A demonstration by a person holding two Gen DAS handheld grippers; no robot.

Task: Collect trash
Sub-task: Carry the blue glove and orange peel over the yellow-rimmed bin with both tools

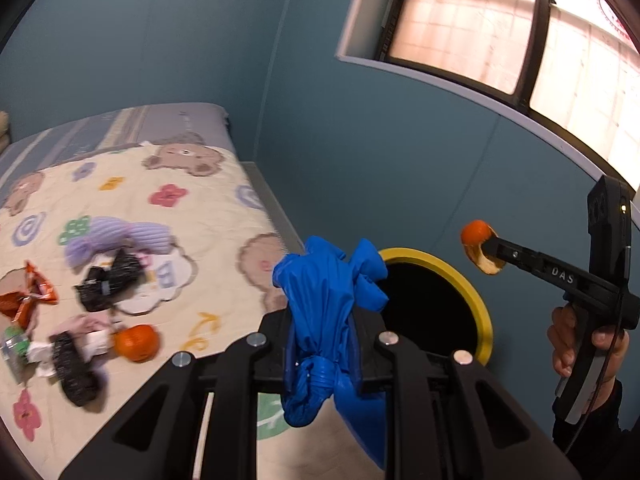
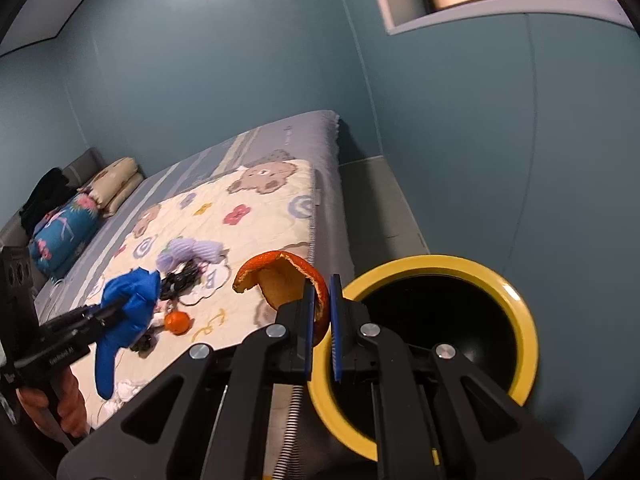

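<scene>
The left hand-held gripper (image 1: 326,320) pinches a crumpled blue bag (image 1: 328,292) near the yellow-rimmed bin (image 1: 476,300). The right hand-held gripper (image 2: 320,320) pinches a curl of orange peel (image 2: 280,276) just beside the bin's rim. More litter lies on the bed (image 1: 224,200).

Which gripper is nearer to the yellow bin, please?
Right. The right gripper, shut on orange peel, is at the bin's rim; the left gripper, holding a blue bag, is over the bed.
</scene>
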